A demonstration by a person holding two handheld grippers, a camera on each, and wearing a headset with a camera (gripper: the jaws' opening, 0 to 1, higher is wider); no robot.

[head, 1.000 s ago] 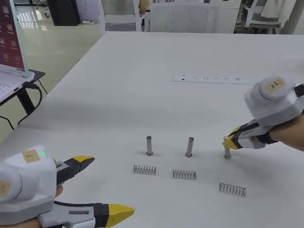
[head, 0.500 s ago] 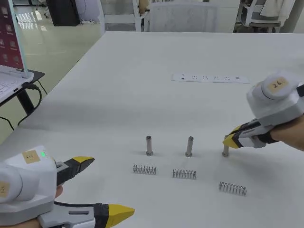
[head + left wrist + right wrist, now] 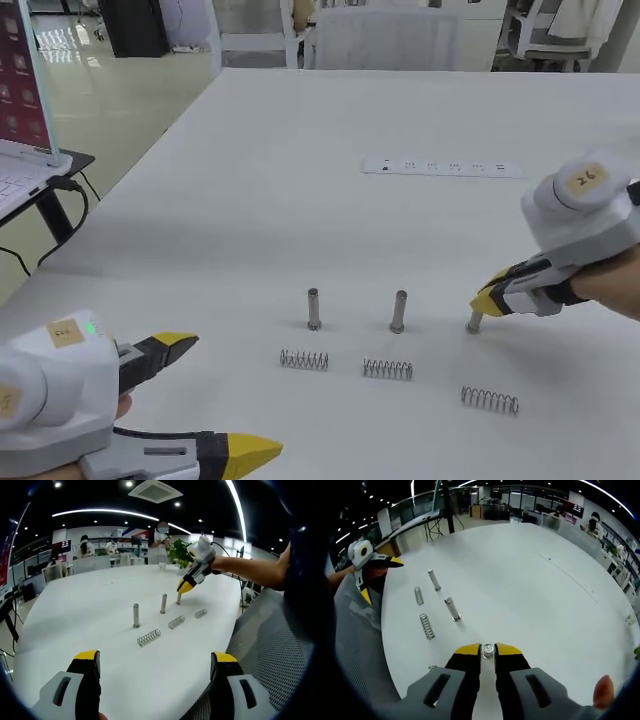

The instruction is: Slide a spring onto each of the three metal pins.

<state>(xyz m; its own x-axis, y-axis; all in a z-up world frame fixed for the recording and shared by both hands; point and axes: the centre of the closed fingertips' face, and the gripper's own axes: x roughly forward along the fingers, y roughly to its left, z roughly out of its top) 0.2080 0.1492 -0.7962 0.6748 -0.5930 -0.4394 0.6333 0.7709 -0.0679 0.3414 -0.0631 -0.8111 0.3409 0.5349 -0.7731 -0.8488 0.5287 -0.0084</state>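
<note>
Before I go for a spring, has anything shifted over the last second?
Very little. The right gripper stays with its jaws closed on the top of the right-hand pin. Its body has edged slightly right, and that pin now seems to lean a little. The left gripper stays open at the lower left. The left pin and middle pin stand as before, and the three springs still lie on the table.

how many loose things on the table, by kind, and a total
metal pins: 3
springs: 3
power strip: 1
total: 7
</note>
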